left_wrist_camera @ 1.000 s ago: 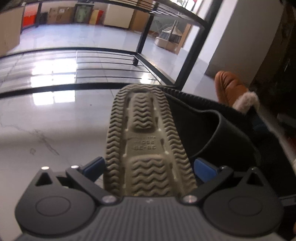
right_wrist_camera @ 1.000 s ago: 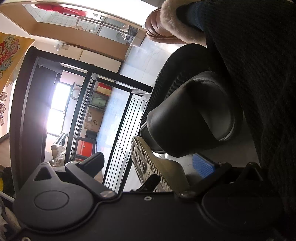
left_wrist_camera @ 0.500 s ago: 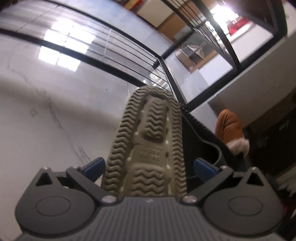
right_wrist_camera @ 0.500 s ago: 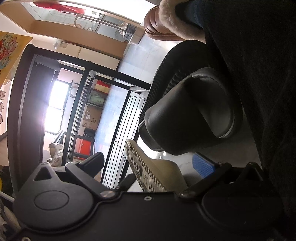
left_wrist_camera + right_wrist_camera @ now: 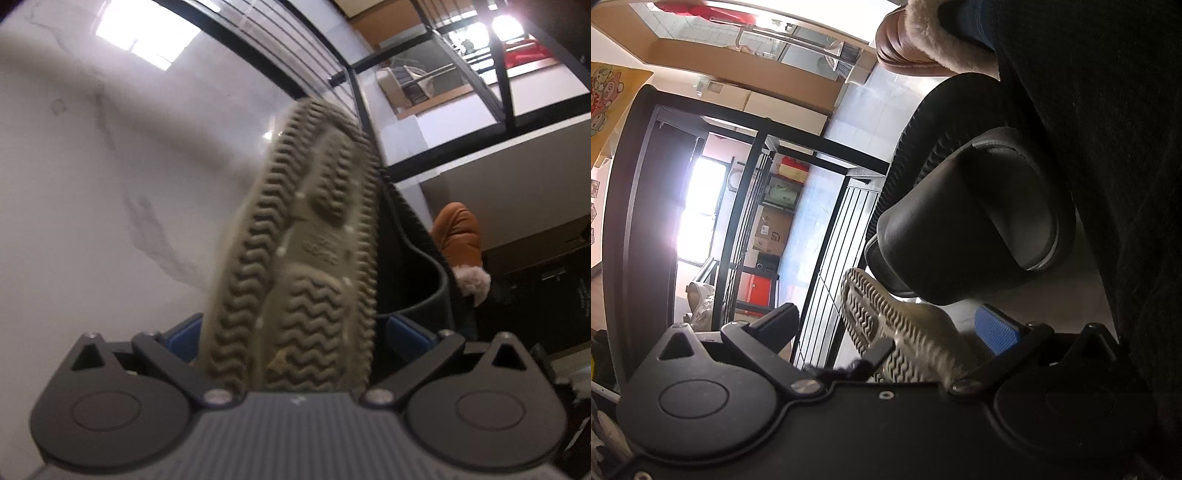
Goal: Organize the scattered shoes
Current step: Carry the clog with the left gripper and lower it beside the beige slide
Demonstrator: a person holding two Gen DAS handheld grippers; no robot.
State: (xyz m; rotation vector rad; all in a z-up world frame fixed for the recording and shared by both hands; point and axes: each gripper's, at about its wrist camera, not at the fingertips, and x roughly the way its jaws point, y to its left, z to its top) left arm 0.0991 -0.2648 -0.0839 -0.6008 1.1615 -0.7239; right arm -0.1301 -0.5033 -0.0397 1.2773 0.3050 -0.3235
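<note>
My left gripper (image 5: 291,328) is shut on an olive-grey slipper (image 5: 306,251), heel end between the blue pads, its wavy-tread sole facing the camera and toe pointing away. The same slipper (image 5: 886,325) shows low in the right wrist view. A black slipper (image 5: 975,229) fills the right wrist view, close in front of my right gripper (image 5: 890,325); its edge (image 5: 413,258) sits just right of the olive one. The right gripper's fingers stand apart; whether they grip the black slipper is hidden.
A black metal shoe rack (image 5: 369,122) with wire shelves stands ahead over glossy white floor tiles (image 5: 110,184). A brown fur-lined boot (image 5: 460,236) on a person's foot is to the right. Dark trousers (image 5: 1108,147) fill the right side.
The left gripper has tilted and rolled with the olive slipper, so the rack has swung to the upper right. In the right wrist view the olive slipper has shifted toward the rack; the black slipper barely moved.
</note>
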